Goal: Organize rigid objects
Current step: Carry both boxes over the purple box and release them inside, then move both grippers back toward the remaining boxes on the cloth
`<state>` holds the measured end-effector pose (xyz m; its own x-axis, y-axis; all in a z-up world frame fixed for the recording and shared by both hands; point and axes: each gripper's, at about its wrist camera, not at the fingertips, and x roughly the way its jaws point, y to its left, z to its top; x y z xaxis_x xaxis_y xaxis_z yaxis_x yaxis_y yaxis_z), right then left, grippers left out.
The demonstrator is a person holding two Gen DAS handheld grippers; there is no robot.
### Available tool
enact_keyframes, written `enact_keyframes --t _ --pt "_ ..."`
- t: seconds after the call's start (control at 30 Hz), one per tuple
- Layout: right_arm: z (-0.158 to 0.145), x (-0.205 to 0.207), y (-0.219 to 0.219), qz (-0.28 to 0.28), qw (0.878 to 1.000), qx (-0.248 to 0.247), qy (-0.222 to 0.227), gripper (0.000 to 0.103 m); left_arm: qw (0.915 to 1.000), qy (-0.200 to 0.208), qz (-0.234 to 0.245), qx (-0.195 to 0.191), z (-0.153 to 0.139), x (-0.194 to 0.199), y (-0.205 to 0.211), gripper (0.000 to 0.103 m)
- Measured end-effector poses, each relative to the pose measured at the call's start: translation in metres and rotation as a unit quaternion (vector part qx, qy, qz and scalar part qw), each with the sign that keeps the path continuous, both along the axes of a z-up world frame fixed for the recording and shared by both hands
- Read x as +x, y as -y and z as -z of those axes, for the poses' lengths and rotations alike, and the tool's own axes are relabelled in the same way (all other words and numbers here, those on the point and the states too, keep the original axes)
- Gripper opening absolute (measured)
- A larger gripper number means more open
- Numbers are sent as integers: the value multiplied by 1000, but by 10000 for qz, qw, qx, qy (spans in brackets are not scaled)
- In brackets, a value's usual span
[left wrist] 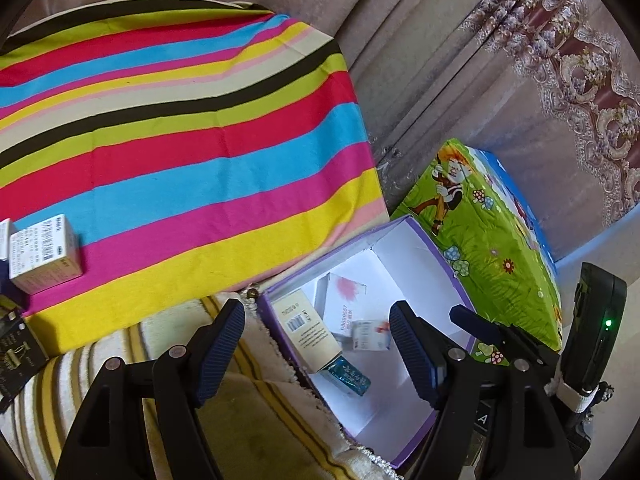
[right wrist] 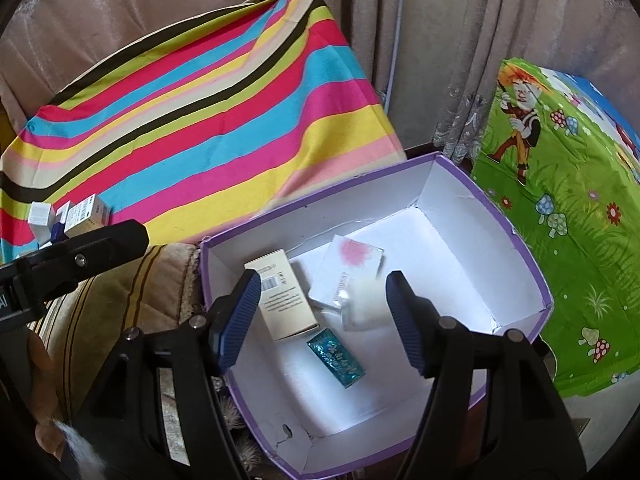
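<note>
Both grippers are standing wide open and holding nothing: the right gripper (right wrist: 322,316) is hovering over the purple box (right wrist: 532,264), where a small white carton (right wrist: 366,304) is lying among other cartons; the left gripper (left wrist: 316,346) is hanging beside it.

Matt cardboard box (right wrist: 532,264), glossy teal packet (right wrist: 337,357), striped woven cloth (left wrist: 192,128)

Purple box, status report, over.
Both grippers open, empty. Purple box holds four items. Small boxes wait on striped cloth. No obstruction.
</note>
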<state>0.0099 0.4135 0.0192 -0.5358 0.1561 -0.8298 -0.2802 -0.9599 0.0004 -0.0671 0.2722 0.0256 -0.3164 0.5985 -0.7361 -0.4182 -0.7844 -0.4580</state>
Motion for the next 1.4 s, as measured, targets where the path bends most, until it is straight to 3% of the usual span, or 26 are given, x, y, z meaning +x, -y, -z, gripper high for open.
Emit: enact_keyframes --t 0.33,0.77,1.0,1.4 --pt "-9 -5 28 -356 9993 33 -72 74 9993 -194 -306 58 -12 11 40 76" --pt "-4 -9 60 -706 9975 65 29 79 9936 -74 -1085 290 -9 20 123 76" --pt "-5 -11 81 -853 9963 121 45 82 9854 -6 -1654 408 -6 27 179 76" --pt "-4 -21 119 -1246 9917 266 171 82 9626 72 -2649 554 3 45 283 76"
